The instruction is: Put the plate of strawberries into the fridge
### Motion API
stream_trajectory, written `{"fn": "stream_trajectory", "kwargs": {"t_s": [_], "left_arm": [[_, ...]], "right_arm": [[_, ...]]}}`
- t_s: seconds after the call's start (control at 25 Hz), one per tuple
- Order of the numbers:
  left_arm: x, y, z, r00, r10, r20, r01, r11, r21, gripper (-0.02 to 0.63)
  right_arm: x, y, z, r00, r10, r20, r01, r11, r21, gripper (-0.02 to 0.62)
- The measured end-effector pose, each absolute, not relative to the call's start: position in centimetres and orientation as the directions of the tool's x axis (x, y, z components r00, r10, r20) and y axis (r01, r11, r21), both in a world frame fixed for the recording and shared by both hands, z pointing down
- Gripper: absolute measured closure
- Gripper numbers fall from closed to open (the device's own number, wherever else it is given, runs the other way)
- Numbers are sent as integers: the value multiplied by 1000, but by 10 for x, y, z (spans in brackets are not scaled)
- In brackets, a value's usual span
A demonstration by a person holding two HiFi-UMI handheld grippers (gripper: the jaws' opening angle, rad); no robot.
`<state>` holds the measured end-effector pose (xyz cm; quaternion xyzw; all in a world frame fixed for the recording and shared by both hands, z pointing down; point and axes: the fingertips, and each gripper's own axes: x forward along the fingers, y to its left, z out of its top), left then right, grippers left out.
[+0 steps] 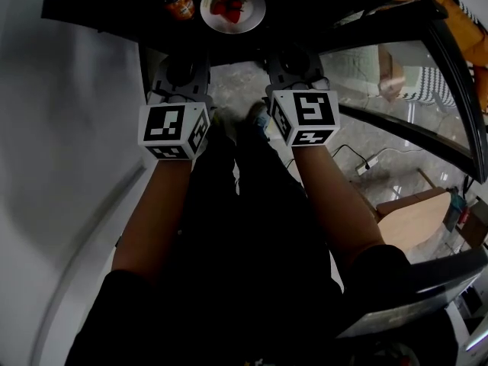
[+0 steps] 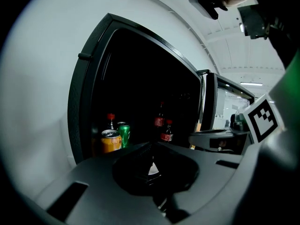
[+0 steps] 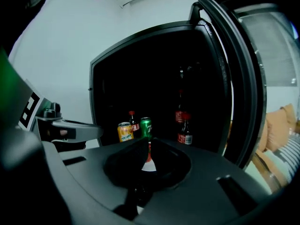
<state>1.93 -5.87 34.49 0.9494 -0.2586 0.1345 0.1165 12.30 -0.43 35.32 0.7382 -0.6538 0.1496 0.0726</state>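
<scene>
The plate of strawberries [image 1: 232, 6] lies inside the open fridge [image 2: 75, 107], near its front edge, with an orange can [image 1: 178, 1] just beside it on the left. By the look of it, the placing is done and what is left is the door.

The left tool [image 1: 183, 65] and the right tool [image 1: 293, 61] hang side by side outside the fridge, a little in front of its opening and apart from the plate. Each has its jaws drawn in to a narrow slit with nothing between them. That suits hands with nothing to carry, kept clear of the fridge's contents.

The glass door [image 1: 427, 90] stands wide open on the right of the fridge, so the right tool is the nearer one to swing it shut.

The head view looks down on the plate and shows both tools clear of it, but little of what is deeper in the fridge. The gripper views look level into the dark interior instead. There a green can [image 3: 146, 126] stands beside the orange can, and cola bottles [image 3: 186, 130] stand further right. In the right gripper view, the plate is only a sliver of white and red through the slit.
</scene>
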Motion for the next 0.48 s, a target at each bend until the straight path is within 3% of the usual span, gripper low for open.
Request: {"fn": "stream_trajectory", "kwargs": {"t_s": [0.48], "left_arm": [[29,-27,352,845,-450,288,-498,-859,121,602]], "right_arm": [[116,22,353,78,-964,256,-991,-103,-88,574]]}}
